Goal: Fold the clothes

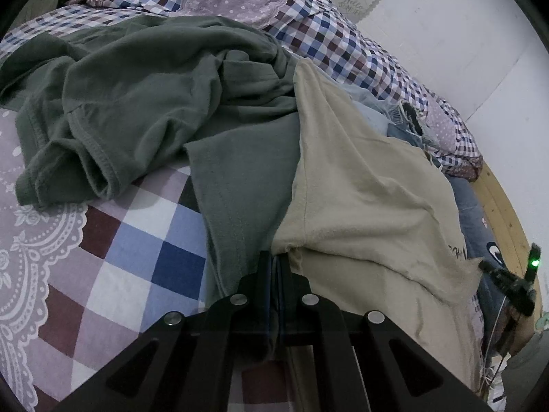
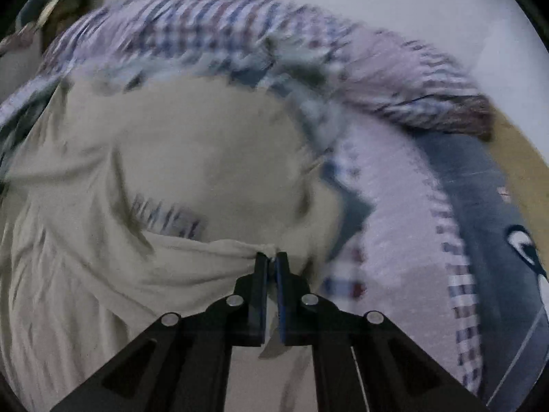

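A beige garment (image 1: 363,185) lies spread over the bed, partly on top of a crumpled green shirt (image 1: 144,103). My left gripper (image 1: 274,257) is shut on an edge of the beige garment where it meets the green shirt. In the right wrist view, which is motion-blurred, the beige garment (image 2: 178,158) fills the left and middle. There my right gripper (image 2: 272,257) is shut on a bunched fold of it. The other gripper (image 1: 514,285), with a green light, shows at the right edge of the left wrist view.
The bed carries a checked and lilac lace-print cover (image 1: 130,240). A bunched checked quilt (image 1: 329,34) lies at the back, with pale blue clothes (image 1: 405,127) beside it. A wooden bed frame (image 1: 504,213) runs along the right, with white floor (image 1: 446,34) beyond.
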Motion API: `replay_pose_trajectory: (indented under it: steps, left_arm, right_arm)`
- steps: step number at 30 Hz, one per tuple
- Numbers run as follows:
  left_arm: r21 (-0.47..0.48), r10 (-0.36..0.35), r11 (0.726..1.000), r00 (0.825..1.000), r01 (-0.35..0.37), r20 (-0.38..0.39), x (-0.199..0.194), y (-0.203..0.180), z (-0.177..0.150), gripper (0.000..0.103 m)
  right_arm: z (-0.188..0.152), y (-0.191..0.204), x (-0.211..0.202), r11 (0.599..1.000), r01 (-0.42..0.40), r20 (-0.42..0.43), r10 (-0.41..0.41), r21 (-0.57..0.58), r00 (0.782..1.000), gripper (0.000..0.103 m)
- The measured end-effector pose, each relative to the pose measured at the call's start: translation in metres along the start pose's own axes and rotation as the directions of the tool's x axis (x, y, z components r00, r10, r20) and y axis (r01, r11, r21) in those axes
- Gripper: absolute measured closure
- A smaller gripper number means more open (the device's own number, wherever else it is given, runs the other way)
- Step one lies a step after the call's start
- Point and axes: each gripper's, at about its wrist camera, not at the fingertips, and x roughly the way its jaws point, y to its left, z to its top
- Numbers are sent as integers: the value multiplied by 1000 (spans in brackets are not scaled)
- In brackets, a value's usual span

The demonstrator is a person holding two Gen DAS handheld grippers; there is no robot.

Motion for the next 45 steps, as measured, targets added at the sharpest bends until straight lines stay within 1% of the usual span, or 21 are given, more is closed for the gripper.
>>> replay_pose_trajectory:
  steps: [2, 4, 7, 8, 10, 11, 12, 15, 17, 20, 22, 23, 24, 27, 30, 33, 36, 38, 40, 43, 45]
  left_arm:
    - [2, 1, 1000, 1000, -1, 2, 0, 0, 0, 100]
    - [4, 5, 1000, 1000, -5, 4, 0, -1, 0, 100]
    - [10, 10, 1000, 1000, -10, 5, 0, -2, 0, 100]
    - [11, 11, 1000, 1000, -12, 5, 0, -2, 0, 100]
    - [10, 12, 1000, 1000, -12, 3, 0, -1, 0, 99]
    - [8, 9, 1000, 1000, -9, 1, 0, 0, 0, 99]
    - [4, 4, 1000, 1000, -4, -1, 0, 0, 1, 99]
    - [-15, -27, 1000, 1000, 26, -12, -1, 4, 2, 99]
    - [-19, -45, 999, 999, 45, -18, -3, 6, 2, 95]
    - [18, -62, 998, 998, 63, -18, -15, 2, -3, 79]
    - [58, -68, 996, 998, 68, -10, -25, -3, -9, 57]
    - [78, -62, 995, 998, 62, -2, -32, -6, -14, 51]
    - [100, -53, 994, 999, 52, 9, -41, -10, -20, 41]
    - [183, -9, 983, 1000, 5, 17, -67, -17, -41, 39]
    - [232, 13, 973, 1000, -14, 8, -96, -14, -68, 39]
    - [231, 16, 973, 1000, -11, -18, -127, -4, -102, 39]
    - [236, 41, 971, 997, -26, -58, -156, 3, -144, 39]
    - [254, 54, 966, 996, -36, -65, -170, -1, -163, 39]
    - [274, 56, 961, 995, -30, -88, -181, -9, -182, 39]
    - [329, 106, 943, 985, -56, -135, -187, -27, -217, 39]
    - [333, 131, 941, 966, -52, -221, -180, -34, -244, 40]
  right_arm:
    - [3, -6, 7, 999, 19, -41, -17, 35, 999, 100]
    - [4, -7, 26, 998, 37, -120, -31, 45, 992, 98]
    - [9, -6, 54, 995, 89, -187, -78, 48, 979, 88]
    - [10, -7, 54, 992, 103, -180, -90, 68, 980, 85]
    - [10, -10, 40, 984, 119, -128, -102, 134, 987, 67]
    - [10, -11, 33, 978, 126, -102, -110, 167, 989, 52]
    - [10, -12, 26, 971, 131, -76, -118, 200, 990, 46]
    - [-8, -7, -9, 968, 56, -8, -56, 244, 998, 42]
    - [-22, -2, -33, 964, -5, 38, -5, 265, 999, 40]
    - [-49, 5, -68, 955, -92, 90, 69, 283, 994, 36]
    - [-71, 15, -90, 948, -138, 110, 110, 287, 988, 36]
    - [-83, 21, -101, 944, -159, 119, 130, 287, 984, 36]
    - [-95, 26, -113, 940, -180, 127, 149, 288, 981, 35]
    - [-131, 47, -144, 936, -236, 143, 205, 261, 968, 34]
    - [-165, 83, -173, 952, -258, 147, 235, 165, 961, 33]
    - [-192, 117, -187, 929, -349, 159, 328, 127, 931, 33]
    - [-218, 150, -199, 889, -448, 170, 429, 99, 887, 33]
    - [-230, 175, -203, 860, -504, 167, 488, 74, 857, 33]
    - [-240, 198, -207, 847, -532, 159, 522, 21, 838, 33]
    - [-246, 216, -220, 833, -551, 176, 551, -54, 816, 33]
    - [-250, 225, -229, 822, -559, 190, 568, -103, 800, 33]
